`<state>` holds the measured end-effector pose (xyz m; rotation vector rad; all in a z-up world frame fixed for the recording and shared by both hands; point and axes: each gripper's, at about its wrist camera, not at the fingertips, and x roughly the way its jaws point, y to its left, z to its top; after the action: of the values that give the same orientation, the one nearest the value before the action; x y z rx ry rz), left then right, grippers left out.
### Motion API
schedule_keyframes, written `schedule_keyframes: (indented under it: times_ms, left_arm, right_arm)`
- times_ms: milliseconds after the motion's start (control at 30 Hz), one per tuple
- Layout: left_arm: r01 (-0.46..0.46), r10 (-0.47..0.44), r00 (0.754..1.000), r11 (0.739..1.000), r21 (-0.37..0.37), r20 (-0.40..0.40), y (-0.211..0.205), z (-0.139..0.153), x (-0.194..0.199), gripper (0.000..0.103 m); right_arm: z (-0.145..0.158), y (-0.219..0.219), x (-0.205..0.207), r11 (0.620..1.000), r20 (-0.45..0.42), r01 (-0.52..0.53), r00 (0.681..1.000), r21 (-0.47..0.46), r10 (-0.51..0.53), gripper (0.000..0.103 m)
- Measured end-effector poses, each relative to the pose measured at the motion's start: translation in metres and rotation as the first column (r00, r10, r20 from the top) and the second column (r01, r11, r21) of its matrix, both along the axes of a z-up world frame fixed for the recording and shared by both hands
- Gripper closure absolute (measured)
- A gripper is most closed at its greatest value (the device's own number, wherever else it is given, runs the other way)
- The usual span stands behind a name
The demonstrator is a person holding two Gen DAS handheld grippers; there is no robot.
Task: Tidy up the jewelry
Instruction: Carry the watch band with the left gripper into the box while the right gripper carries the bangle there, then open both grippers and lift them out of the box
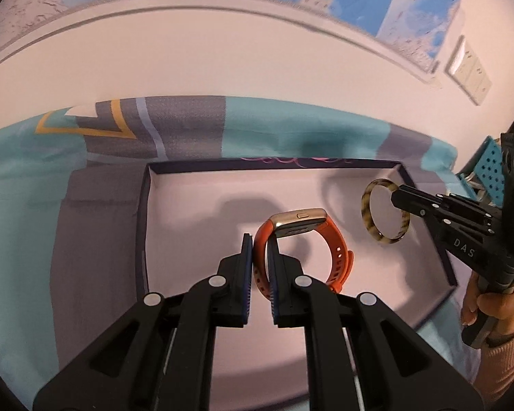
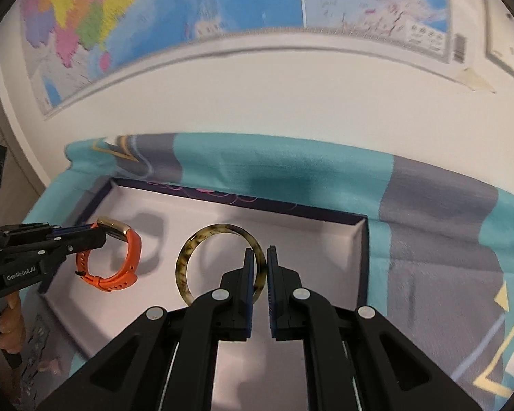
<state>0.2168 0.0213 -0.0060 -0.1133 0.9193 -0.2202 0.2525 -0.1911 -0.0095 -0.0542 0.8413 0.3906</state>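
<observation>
Two items are in hand above one open box (image 1: 144,226), and the coming move depends on how each hangs relative to the box floor beneath it. On the left, the left tongs (image 1: 261,239) are closed tight on the strap of the orange watch (image 1: 332,239); the loop of the band stands on edge, with the gold case uppermost and the buckle end pointing down toward the pale floor. Its shadow falls just behind it on the lining, which suggests the watch is off the floor, although contact cannot be ruled out from these views. The watch occupies the left-centre region of the box. To the right, the right tongs (image 2: 257,257) are clamped on the rim of the tortoiseshell bangle (image 2: 185,260), which also hangs upright, its open ring facing across the box and its lower edge directed at the floor. The bangle sits toward the right wall of the box, well apart from the watch. Each item lies directly ahead of its own tongs and inside the box outline, so lowering and release appear to be the remaining action. The box rests on a teal and grey patterned cloth (image 2: 291,167) covering the desk.
</observation>
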Motion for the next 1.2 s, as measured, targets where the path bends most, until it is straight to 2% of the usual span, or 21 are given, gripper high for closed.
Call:
schedule_keyframes:
  times_ms: [300,567,767,900,1000,1100,1167,1200]
  left_arm:
    - [0.003,-0.001,0.998,0.999,0.038,-0.057,-0.002,-0.013,0.037,0.094]
    - [0.017,-0.011,0.995,0.998,0.059,-0.095,-0.008,-0.020,0.050,0.095]
    - [0.007,0.002,0.993,0.997,0.081,-0.116,-0.011,-0.019,0.059,0.095]
    - [-0.002,0.009,0.993,0.999,0.051,-0.120,-0.010,-0.019,0.063,0.089]
    - [-0.017,0.022,0.996,0.998,0.060,-0.086,-0.007,-0.015,0.054,0.077]
    - [-0.025,0.027,0.999,0.998,0.063,-0.021,0.000,-0.002,0.036,0.072]
    - [-0.024,0.022,0.999,0.998,0.066,0.038,0.003,0.011,0.017,0.063]
    - [-0.016,0.009,0.997,0.996,0.083,0.082,0.002,0.019,0.003,0.063]
  right_arm:
    - [-0.016,0.009,0.032,0.999,-0.111,0.039,0.993,-0.031,-0.042,0.097]
    - [-0.016,0.012,0.045,0.995,-0.138,0.076,0.987,-0.065,-0.084,0.098]
    - [-0.019,0.015,0.053,0.993,-0.146,0.114,0.982,-0.035,-0.118,0.095]
    - [-0.012,0.010,0.045,0.993,-0.120,0.121,0.985,0.001,-0.120,0.079]
    - [-0.001,0.007,0.028,0.995,-0.080,0.093,0.993,0.027,-0.091,0.070]
    - [0.013,-0.001,0.002,0.996,-0.030,0.054,0.998,0.076,-0.052,0.058]
    - [0.022,-0.005,-0.022,0.994,0.005,0.006,1.000,0.109,-0.006,0.053]
    - [0.024,-0.006,-0.031,0.994,0.017,-0.013,1.000,0.113,0.011,0.049]
